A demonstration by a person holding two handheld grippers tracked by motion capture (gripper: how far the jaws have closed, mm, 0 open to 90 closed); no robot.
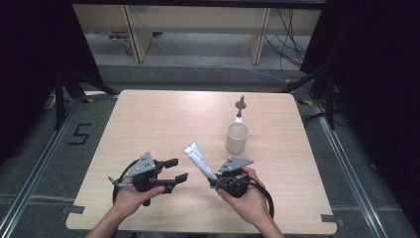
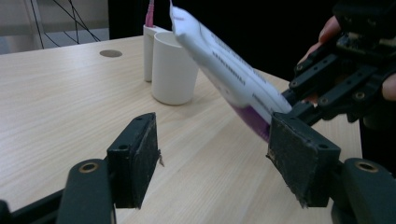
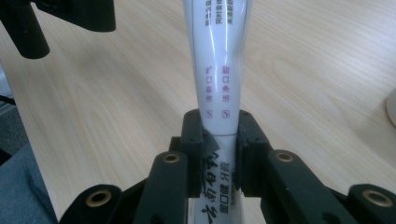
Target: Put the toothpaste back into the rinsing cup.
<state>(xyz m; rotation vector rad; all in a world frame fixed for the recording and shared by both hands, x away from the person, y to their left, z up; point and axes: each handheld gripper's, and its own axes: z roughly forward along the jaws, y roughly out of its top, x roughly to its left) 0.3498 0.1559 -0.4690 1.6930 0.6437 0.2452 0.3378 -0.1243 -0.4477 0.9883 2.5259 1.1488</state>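
Right gripper [image 1: 214, 178] pinches a white toothpaste tube [image 1: 199, 159] near its lower end, flat end raised over the table [image 1: 148, 124]. Left gripper [image 1: 179, 169] is spread, holding nothing. Left gripper view shows a pink toothbrush [image 2: 150, 12] behind the white cup [image 2: 173, 67].

A lab or recording studio: black curtains [image 1: 29, 59] hang at both sides of the frame, a light wooden table [image 1: 163, 124] stands on grey carpet, loose cables [image 1: 289, 42] trail at the upper right, and a taped "5" [image 1: 80, 134] marks the floor at left.
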